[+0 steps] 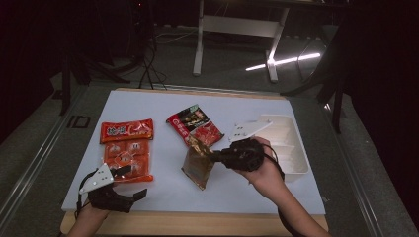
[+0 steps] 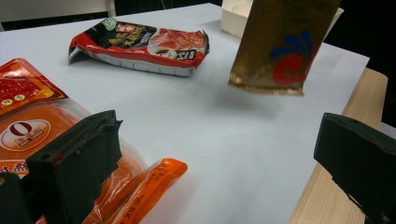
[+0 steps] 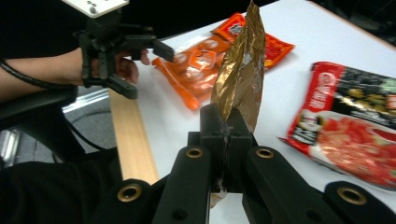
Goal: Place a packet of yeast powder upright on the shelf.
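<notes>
— Fingers of the right gripper (image 3: 227, 128), how do they stand?

— They are clenched on the gold pouch (image 3: 243, 74). Its lower edge is pinched between the two pads, and the rest of the pouch stands up above the fingers, a little creased.

— And where is the pouch from above?

— In the high view the gold pouch (image 1: 198, 166) hangs just left of the right gripper (image 1: 217, 157), over the white desk (image 1: 163, 192). In the left gripper view its bottom edge is clear of the desk, with a soft shadow under it, so it touches nothing but the fingers.

— What about the left gripper (image 1: 133, 182)?

— Its fingers are released. In its own view the two black fingers (image 2: 79, 163) stand wide apart with nothing between them. The near finger is just over the edge of the orange packet (image 2: 56, 154), but I cannot tell if it touches it.

— What else lies near the fingers?

— Beyond the right fingers, to their right in that view, lies the red and black bag (image 3: 355, 126), flat on the desk. The white tray (image 1: 291, 143) is behind the right hand (image 1: 264, 173) in the high view, at the far side from the pouch. The orange packet (image 1: 126, 153) lies just ahead of the left fingers.
</notes>
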Motion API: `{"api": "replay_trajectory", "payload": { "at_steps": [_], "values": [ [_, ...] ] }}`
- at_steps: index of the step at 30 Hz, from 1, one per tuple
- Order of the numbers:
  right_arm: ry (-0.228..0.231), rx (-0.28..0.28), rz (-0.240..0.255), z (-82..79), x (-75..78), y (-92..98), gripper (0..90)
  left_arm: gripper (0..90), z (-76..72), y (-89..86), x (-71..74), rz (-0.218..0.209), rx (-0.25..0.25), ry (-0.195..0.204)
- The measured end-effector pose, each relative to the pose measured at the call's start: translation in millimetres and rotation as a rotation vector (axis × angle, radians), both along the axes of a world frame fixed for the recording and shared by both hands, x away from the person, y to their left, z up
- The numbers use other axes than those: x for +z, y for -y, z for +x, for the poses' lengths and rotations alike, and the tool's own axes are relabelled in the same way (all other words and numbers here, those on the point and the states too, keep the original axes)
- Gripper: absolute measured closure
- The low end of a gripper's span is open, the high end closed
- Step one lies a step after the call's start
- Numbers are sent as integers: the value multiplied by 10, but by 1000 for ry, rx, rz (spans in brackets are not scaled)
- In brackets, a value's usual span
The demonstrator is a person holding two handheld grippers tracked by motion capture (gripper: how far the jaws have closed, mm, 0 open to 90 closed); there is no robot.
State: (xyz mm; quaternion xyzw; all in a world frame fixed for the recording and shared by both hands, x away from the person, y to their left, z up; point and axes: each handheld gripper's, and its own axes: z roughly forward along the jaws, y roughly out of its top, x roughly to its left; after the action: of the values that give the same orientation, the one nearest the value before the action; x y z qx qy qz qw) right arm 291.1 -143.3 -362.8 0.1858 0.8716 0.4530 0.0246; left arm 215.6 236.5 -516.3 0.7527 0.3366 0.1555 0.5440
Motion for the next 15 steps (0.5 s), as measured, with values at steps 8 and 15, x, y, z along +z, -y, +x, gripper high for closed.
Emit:
{"api": "replay_trajectory", "payload": {
  "at_steps": [8, 15],
  "values": [
    [42, -31, -13, 152, 151, 237, 900, 9, -1, -5, -4, -5, 8, -2],
    [65, -41, -34, 327, 278, 444, 900, 9, 1, -7, -10, -4, 11, -4]
  ]
}}
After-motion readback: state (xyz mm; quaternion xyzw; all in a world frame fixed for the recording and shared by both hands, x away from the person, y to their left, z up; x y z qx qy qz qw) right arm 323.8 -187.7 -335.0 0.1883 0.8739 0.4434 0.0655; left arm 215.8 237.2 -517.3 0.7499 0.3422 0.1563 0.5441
